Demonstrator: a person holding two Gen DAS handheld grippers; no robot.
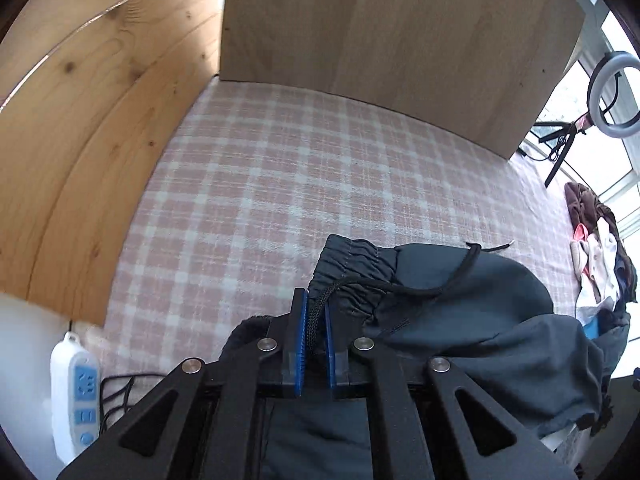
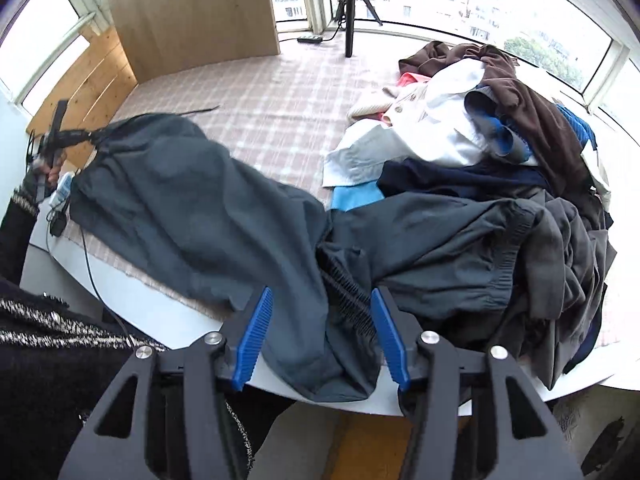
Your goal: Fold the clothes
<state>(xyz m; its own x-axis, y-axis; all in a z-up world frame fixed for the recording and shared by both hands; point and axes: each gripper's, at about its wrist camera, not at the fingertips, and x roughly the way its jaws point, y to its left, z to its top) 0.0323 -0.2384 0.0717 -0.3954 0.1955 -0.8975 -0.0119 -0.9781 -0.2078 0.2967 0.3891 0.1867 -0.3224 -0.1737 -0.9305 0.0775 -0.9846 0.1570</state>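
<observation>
Dark grey trousers (image 2: 192, 208) lie stretched across the pink plaid cloth (image 2: 272, 92), one end hanging over the near table edge. In the left wrist view my left gripper (image 1: 316, 300) is shut on the black drawstring (image 1: 424, 290) at the gathered waistband (image 1: 352, 268) of the trousers (image 1: 480, 320). The right wrist view shows that left gripper (image 2: 52, 140) far left, held by a hand in a dark sleeve. My right gripper (image 2: 322, 294) is open at the near edge, its blue pads (image 2: 256, 336) standing either side of the trouser fabric and a black ribbed strip.
A heap of mixed clothes (image 2: 480, 120) fills the right side of the table. A wooden board (image 2: 192, 8) and a tripod (image 2: 350, 8) stand at the back. A white power strip (image 1: 76, 392) with cables lies at the left edge, beside wooden panelling (image 1: 80, 140).
</observation>
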